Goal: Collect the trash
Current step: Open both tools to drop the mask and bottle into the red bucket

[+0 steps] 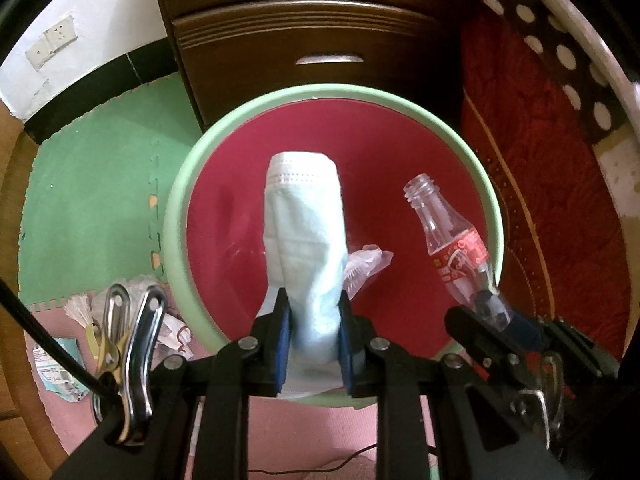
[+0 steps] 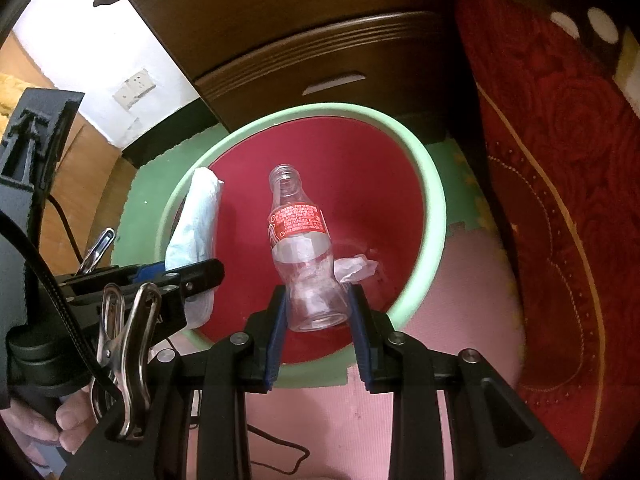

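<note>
My left gripper (image 1: 313, 312) is shut on a folded pale blue face mask (image 1: 306, 232), which hangs over the red inside of a round bin with a green rim (image 1: 176, 216). My right gripper (image 2: 318, 304) is shut on the base of an empty clear plastic bottle (image 2: 298, 236) with a red label, its neck pointing into the same bin (image 2: 434, 216). A crumpled clear wrapper (image 1: 366, 266) lies on the bin's bottom. In the left wrist view the bottle (image 1: 452, 240) and right gripper (image 1: 490, 312) show at the right. The right wrist view has the mask (image 2: 196, 224) at the left.
The bin stands on green and pink foam mats (image 1: 96, 208), against a dark wooden drawer unit (image 1: 312, 32). More litter, white scraps and a printed paper (image 1: 60, 372), lies on the mat left of the bin. A red patterned cloth (image 1: 540, 184) hangs at the right. A hand (image 2: 44, 424) holds the left gripper.
</note>
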Available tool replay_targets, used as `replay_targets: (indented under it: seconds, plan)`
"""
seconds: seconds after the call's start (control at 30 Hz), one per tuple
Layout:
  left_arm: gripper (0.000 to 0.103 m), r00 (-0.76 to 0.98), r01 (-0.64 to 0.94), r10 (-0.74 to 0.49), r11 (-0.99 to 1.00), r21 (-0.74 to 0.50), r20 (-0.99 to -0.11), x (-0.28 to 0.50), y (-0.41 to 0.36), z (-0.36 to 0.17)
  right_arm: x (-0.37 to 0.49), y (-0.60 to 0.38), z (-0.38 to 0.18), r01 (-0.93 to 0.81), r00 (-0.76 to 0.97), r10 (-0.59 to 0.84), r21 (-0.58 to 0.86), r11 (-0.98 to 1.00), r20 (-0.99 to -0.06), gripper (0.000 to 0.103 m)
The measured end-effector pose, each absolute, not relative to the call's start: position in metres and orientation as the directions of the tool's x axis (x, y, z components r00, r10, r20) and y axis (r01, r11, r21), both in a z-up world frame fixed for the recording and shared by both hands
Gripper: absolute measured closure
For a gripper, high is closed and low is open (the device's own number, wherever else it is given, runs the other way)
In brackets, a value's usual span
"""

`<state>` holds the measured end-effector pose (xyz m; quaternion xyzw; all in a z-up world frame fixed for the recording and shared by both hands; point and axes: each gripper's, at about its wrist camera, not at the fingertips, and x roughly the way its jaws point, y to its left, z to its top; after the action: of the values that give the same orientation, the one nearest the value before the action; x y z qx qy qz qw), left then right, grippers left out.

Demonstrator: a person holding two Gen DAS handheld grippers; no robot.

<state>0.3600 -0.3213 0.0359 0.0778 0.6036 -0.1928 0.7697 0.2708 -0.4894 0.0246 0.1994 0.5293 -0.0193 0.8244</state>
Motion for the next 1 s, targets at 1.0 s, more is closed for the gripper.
replay_targets:
  seconds: [1.0]
  plan:
    - [0.065, 0.189, 0.4, -0.179, 0.912, -0.091, -0.966, 0.362, -0.327, 0.027, 0.274, -0.495, 0.009, 0.285, 0.435, 0.169, 0.313, 0.906, -0.884, 0.072]
